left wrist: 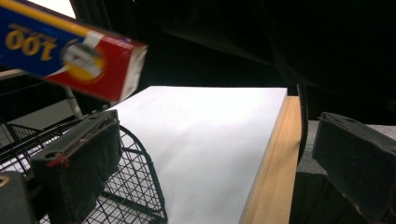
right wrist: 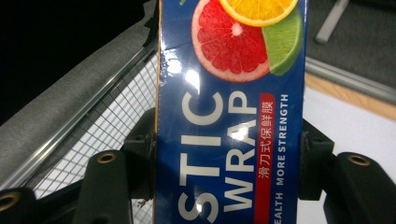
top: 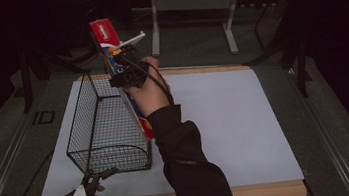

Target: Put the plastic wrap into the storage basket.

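The left gripper point(left wrist: 224, 158) has its black fingers point(left wrist: 79, 158) spread wide, nothing between them. The left finger sits by the wire basket point(left wrist: 135, 186). A blue-and-red plastic wrap box point(left wrist: 70, 51) hangs above. White sheet point(left wrist: 210, 140) covers the wooden worktop point(left wrist: 275, 172).

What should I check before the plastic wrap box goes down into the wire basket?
1. Right tool shut on plastic wrap box: ok, jaws press both sides.
2. Box position: ok, over the wire basket along its right rim.
3. Box attitude: not ok, tilted, far end raised.
4. Basket upright on the white mat: ok.
5. Left tool out of the way: ok, open at the basket's near end, holding nothing.
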Motion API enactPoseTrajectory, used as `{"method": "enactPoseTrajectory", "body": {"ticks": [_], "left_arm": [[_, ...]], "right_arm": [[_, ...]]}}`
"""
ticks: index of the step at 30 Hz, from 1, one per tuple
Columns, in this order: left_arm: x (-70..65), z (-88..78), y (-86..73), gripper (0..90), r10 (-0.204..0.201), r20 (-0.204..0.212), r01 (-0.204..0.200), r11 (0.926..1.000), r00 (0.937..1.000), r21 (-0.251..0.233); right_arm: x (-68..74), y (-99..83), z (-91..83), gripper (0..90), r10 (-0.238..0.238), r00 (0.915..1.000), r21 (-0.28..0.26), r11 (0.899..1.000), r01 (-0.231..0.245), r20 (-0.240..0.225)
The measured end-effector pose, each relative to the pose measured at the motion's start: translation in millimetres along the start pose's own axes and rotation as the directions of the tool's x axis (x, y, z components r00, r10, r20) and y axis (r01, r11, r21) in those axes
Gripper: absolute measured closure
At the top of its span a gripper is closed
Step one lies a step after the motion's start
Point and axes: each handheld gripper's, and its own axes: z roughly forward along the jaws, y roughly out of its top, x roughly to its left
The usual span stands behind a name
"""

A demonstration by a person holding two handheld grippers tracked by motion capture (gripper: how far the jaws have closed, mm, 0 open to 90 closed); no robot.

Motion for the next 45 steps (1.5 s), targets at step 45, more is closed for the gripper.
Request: {"method": "enactPoseTrajectory", "body": {"ticks": [45], "left_arm": [[1.5,-2.6,-1.2,2.0,-0.001,0.006,0.001,1.0000,1.0000,0.006]], "right_arm": [[25.7,-49.5,132.2,39.4,-0.042,0.9988,0.135,0.990,0.045,-0.025]]}}
